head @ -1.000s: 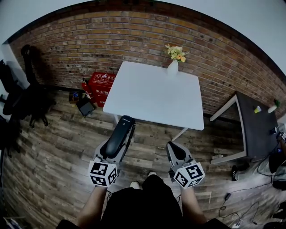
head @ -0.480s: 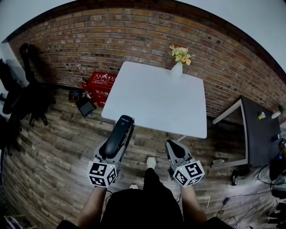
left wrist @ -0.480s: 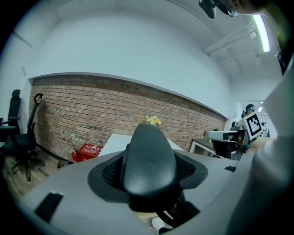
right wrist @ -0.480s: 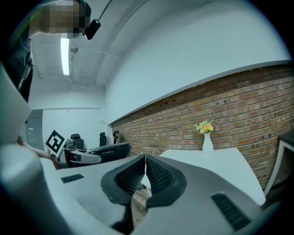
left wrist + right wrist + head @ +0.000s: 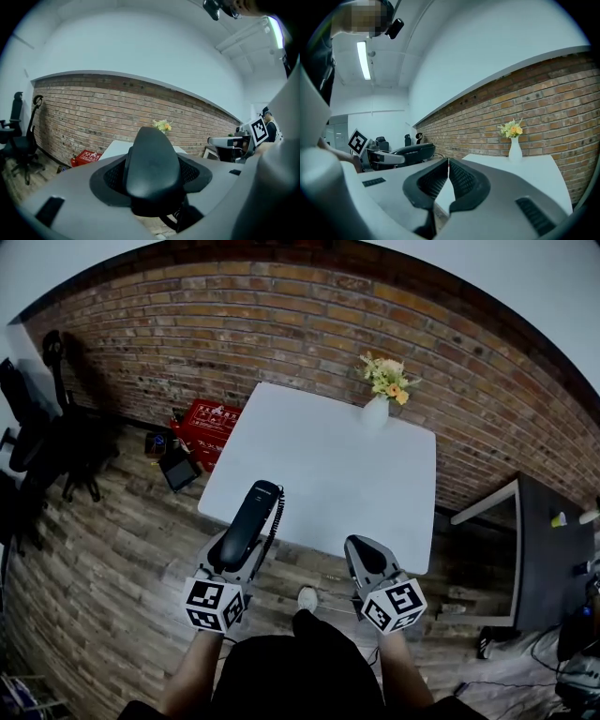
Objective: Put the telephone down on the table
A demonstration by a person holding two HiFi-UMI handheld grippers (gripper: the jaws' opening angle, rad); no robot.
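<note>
pinching the telephone (image 5: 249, 519), the left hand-held gripper (image 5: 242, 547) points it at the counter (image 5: 347, 460) at twelve o'clock for set-down, while the right hand-held gripper (image 5: 365, 555) stays out, pressed together, empty.

You're standing in an office-style workroom.
Around you are a long red brick wall (image 5: 281, 315) and a weathered wood plank floor (image 5: 103, 549). A white square table (image 5: 319, 474) carries only a white vase of yellow flowers (image 5: 377, 407). Black swivel office chairs (image 5: 56, 427) stand at your left, a dark desk on white legs (image 5: 548, 549) at your right, and a ceiling strip light (image 5: 363, 60) overhead.
</note>
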